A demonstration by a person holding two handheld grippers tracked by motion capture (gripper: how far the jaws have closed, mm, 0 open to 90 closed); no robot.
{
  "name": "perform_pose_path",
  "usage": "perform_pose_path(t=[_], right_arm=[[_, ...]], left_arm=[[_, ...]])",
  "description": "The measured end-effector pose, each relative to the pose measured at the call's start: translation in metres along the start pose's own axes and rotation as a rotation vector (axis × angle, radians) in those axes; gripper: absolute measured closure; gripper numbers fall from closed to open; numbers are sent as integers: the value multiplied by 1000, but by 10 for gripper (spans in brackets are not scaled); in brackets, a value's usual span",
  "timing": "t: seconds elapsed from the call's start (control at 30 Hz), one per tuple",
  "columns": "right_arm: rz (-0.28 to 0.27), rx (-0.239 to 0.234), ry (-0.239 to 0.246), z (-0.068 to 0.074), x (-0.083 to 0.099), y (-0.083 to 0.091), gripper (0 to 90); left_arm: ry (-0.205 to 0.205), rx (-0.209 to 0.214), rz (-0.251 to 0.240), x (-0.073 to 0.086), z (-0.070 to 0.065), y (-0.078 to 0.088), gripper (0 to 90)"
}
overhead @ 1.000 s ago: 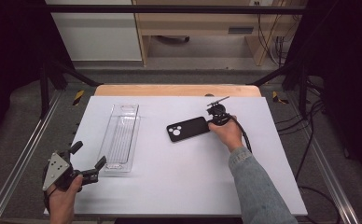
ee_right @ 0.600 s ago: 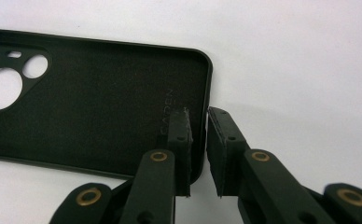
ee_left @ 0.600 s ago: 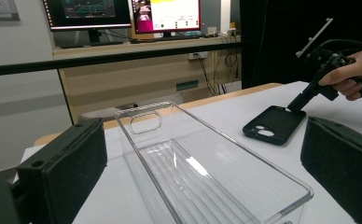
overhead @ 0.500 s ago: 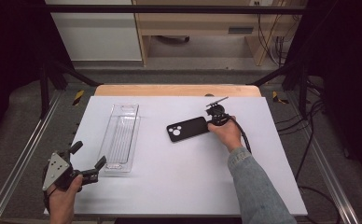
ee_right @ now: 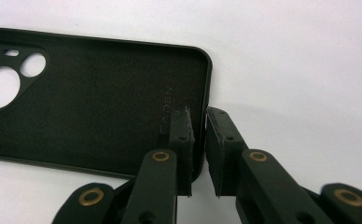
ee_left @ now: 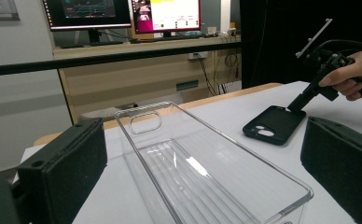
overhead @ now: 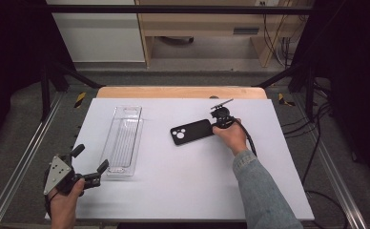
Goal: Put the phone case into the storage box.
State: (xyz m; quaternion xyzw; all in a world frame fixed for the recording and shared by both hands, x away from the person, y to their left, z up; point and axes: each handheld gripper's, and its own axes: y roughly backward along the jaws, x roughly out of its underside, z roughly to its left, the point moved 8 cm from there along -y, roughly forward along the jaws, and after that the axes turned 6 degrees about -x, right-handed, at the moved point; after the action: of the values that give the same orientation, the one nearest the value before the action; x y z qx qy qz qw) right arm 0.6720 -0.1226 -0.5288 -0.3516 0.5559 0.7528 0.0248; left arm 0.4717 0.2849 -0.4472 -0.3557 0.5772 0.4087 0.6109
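Observation:
A black phone case (overhead: 191,132) lies flat, inside up, at the middle of the white table (overhead: 183,191). My right gripper (overhead: 214,127) is at its right end. In the right gripper view the jaws (ee_right: 198,114) straddle the case's (ee_right: 100,102) short end wall, one inside and one outside, shut on that rim. An empty clear plastic tray (overhead: 123,138) lies lengthwise at the left. My left gripper (overhead: 90,157) is held at the tray's near end with its jaws wide open, nothing between them. The tray (ee_left: 207,172) and the case (ee_left: 274,125) appear ahead in the left gripper view.
A wooden strip (overhead: 173,92) runs along the table's far edge. Metal frame rails (overhead: 25,157) flank both sides. The right gripper's cable (overhead: 250,140) trails over the person's wrist. Monitors (ee_left: 123,11) stand on a bench beyond the table.

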Motion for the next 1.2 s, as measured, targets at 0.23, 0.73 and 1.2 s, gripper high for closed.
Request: perform_pose_path(t=[0.23,0.73,1.2], right_arm=[[1,2,0,0,0,0,825],[20,28,-18,0,-1,0,850],[26,48,-29,1,-2,0,884]], left_arm=[[-1,1,1,0,0,0,2],[-3,2,6,1,-1,-1,2],[-2,0,7,1,0,-1,2]])
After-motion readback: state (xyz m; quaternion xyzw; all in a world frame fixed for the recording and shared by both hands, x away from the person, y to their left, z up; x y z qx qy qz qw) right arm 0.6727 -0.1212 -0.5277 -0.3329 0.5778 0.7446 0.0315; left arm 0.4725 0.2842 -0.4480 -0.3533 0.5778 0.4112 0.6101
